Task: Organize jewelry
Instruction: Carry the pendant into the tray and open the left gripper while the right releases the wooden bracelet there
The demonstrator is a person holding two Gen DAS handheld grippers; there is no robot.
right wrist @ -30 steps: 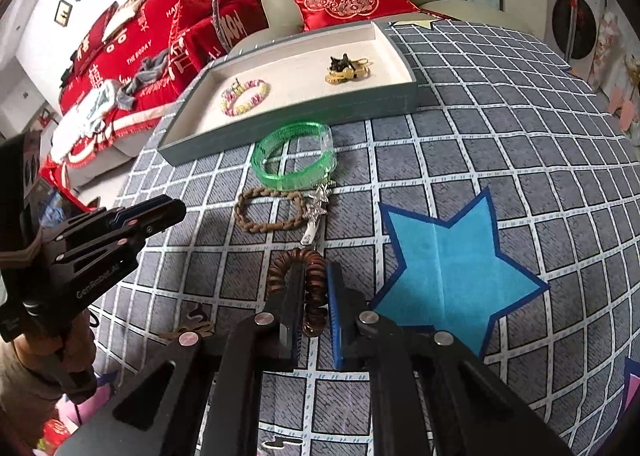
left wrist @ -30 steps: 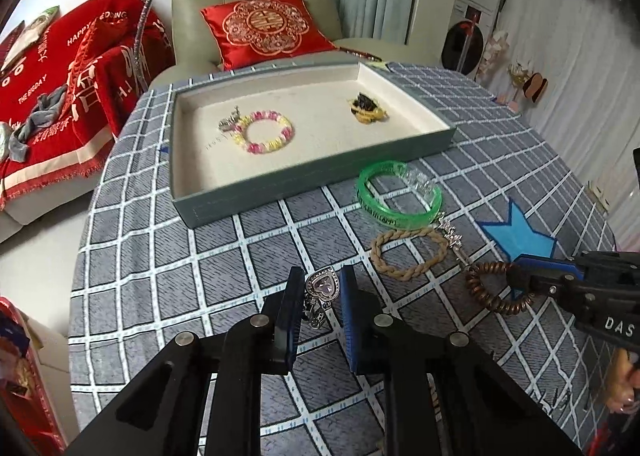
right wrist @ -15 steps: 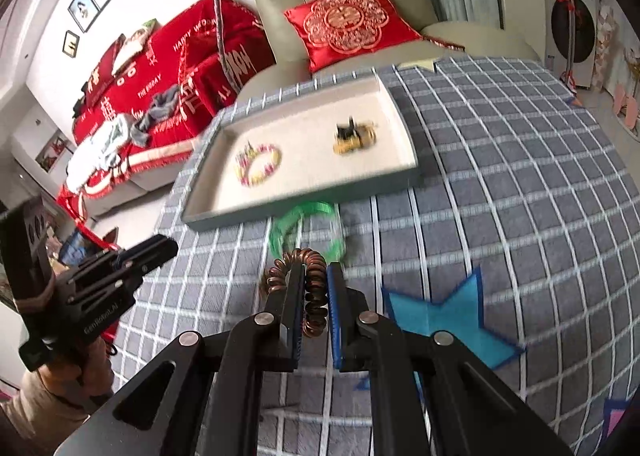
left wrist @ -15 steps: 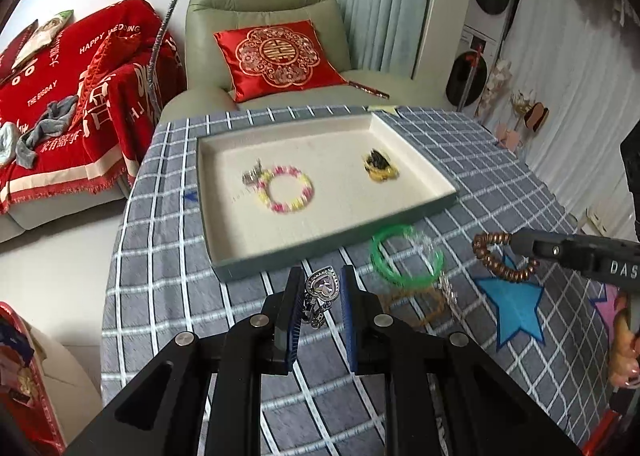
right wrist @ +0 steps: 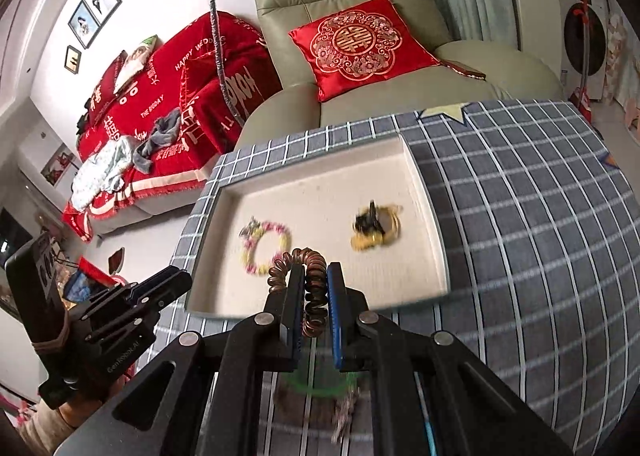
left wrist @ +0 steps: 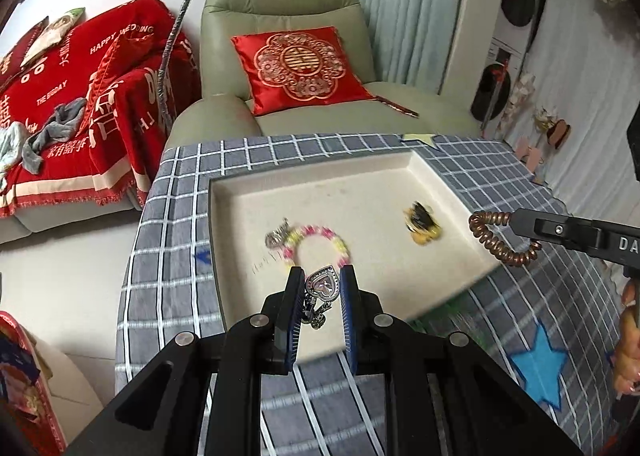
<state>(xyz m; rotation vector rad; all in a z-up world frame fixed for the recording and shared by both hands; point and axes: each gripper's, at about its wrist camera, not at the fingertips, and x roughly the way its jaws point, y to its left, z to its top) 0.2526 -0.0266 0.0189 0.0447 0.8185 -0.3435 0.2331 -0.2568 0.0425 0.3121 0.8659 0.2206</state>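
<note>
We are mid-carry; our left gripper (left wrist: 319, 283) pinches a heart pendant (left wrist: 321, 285) above the tray (left wrist: 436, 176), our right gripper (right wrist: 315, 279) clamps a coiled copper bracelet (right wrist: 310, 288) near its front edge; next, we judge, lower and release inside, clear of the beaded bracelet (left wrist: 318, 246).

Black gripper (left wrist: 320, 284) (blue pads (left wrist: 349, 296))

I see open tray (left wrist: 240, 224) floor ahead between the bead bracelet (left wrist: 318, 246) and the black-and-gold piece (left wrist: 421, 223), and behind both. Toward the near rim, my two grippers hang close side by side.
</note>
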